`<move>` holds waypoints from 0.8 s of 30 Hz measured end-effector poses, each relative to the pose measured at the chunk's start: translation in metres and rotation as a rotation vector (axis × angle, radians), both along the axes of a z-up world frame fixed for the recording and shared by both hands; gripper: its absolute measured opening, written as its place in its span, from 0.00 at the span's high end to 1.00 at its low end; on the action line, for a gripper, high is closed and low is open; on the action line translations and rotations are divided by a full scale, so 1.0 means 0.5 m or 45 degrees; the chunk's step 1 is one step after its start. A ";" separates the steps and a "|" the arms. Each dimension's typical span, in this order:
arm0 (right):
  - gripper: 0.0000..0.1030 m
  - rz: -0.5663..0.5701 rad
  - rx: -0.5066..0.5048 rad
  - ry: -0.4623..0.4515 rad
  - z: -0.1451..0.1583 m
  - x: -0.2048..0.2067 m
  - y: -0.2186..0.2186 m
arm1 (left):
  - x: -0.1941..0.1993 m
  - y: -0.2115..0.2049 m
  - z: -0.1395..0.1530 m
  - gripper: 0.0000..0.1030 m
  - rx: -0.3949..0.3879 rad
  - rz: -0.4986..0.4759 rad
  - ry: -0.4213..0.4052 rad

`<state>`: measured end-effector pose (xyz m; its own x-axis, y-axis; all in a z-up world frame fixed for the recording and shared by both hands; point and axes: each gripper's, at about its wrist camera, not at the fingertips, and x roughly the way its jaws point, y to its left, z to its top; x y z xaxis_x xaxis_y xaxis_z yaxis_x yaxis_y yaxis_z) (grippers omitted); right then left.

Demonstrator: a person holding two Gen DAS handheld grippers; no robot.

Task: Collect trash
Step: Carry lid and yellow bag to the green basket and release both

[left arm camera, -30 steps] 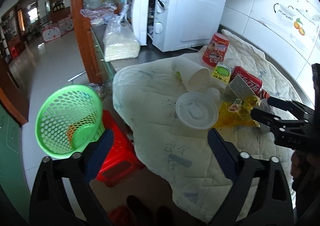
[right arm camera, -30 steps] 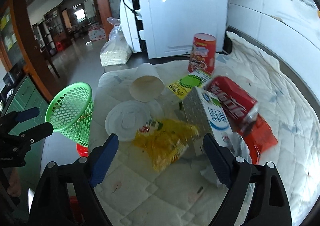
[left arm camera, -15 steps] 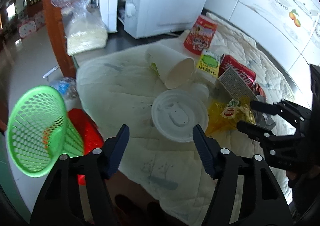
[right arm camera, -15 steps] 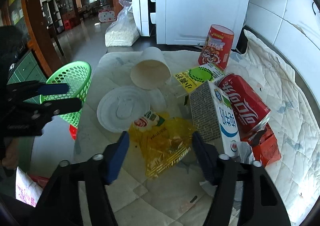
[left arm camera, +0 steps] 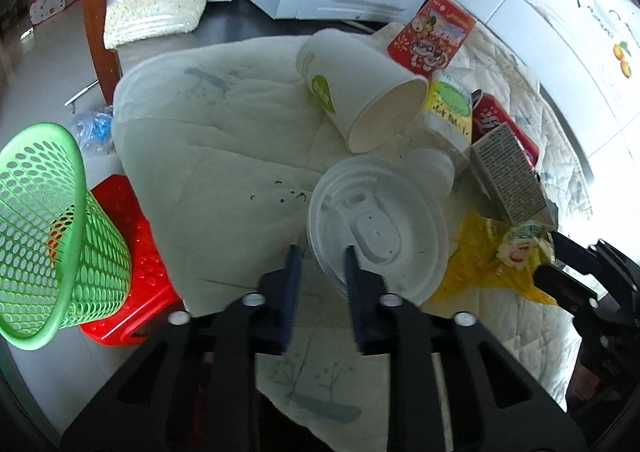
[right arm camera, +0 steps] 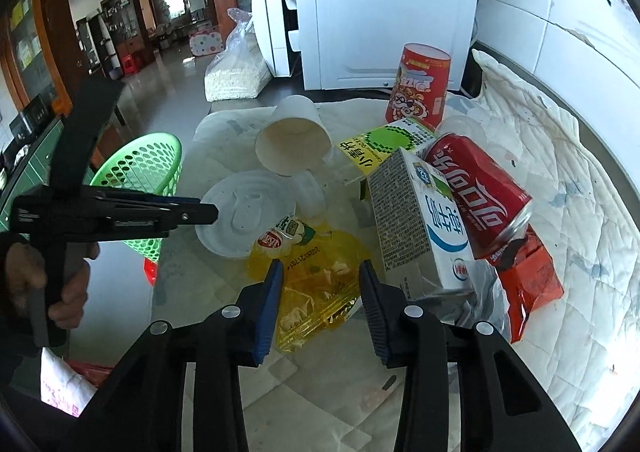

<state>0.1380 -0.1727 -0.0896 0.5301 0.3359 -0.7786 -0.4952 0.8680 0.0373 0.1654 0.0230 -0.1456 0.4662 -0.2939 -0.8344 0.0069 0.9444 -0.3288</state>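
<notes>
Trash lies on a quilted cloth [left arm camera: 224, 156]: a white plastic lid [left arm camera: 380, 228], a tipped paper cup [left arm camera: 360, 92], a yellow wrapper [right arm camera: 320, 276], a milk carton [right arm camera: 416, 220], a red cola can [right arm camera: 476, 188] and a red snack tub [right arm camera: 420, 88]. My left gripper [left arm camera: 320, 260] is narrowly open, its fingers straddling the near edge of the lid. My right gripper [right arm camera: 320, 280] is open, its fingers either side of the yellow wrapper. A green mesh basket [left arm camera: 44, 228] stands off the table's left edge.
A white microwave [right arm camera: 380, 12] and a bag of grain [left arm camera: 156, 0] stand at the back. A red stool [left arm camera: 132, 264] sits under the basket. A green-yellow packet [right arm camera: 384, 148] and a red wrapper [right arm camera: 532, 284] lie among the trash. A tiled wall runs along the right.
My left gripper has moved in to the lid and narrowed around its edge. My right gripper has moved forward over the yellow wrapper and narrowed its fingers.
</notes>
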 end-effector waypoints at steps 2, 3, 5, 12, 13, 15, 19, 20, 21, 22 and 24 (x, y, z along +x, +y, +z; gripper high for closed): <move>0.64 -0.006 0.001 -0.003 0.003 -0.007 -0.002 | 0.002 -0.002 -0.006 0.88 0.005 0.012 0.010; 0.64 -0.012 0.007 -0.002 0.006 -0.010 -0.005 | 0.001 -0.001 -0.005 0.89 -0.001 0.021 0.008; 0.64 -0.019 0.009 -0.005 0.010 -0.016 -0.008 | -0.007 0.003 0.006 0.93 -0.009 0.035 -0.016; 0.64 -0.013 0.043 -0.024 0.043 -0.021 -0.001 | -0.057 0.053 0.062 0.96 -0.021 0.109 -0.104; 0.64 -0.009 0.044 -0.028 0.048 -0.022 0.006 | -0.065 0.063 0.069 0.96 -0.022 0.123 -0.115; 0.64 0.015 0.054 -0.032 0.058 -0.021 0.024 | -0.087 0.095 0.086 0.96 -0.014 0.163 -0.143; 0.64 0.082 0.086 -0.025 0.071 -0.018 0.081 | -0.131 0.185 0.127 0.96 0.022 0.282 -0.210; 0.64 0.109 0.103 -0.016 0.074 -0.015 0.103 | -0.135 0.205 0.135 0.96 0.031 0.307 -0.222; 0.64 0.136 0.117 -0.008 0.076 -0.013 0.127 | -0.140 0.233 0.143 0.96 0.042 0.338 -0.235; 0.64 0.156 0.125 -0.005 0.077 -0.011 0.146 | -0.148 0.257 0.149 0.96 0.059 0.375 -0.243; 0.64 0.212 0.144 0.008 0.075 -0.005 0.205 | -0.160 0.317 0.158 0.96 0.104 0.455 -0.250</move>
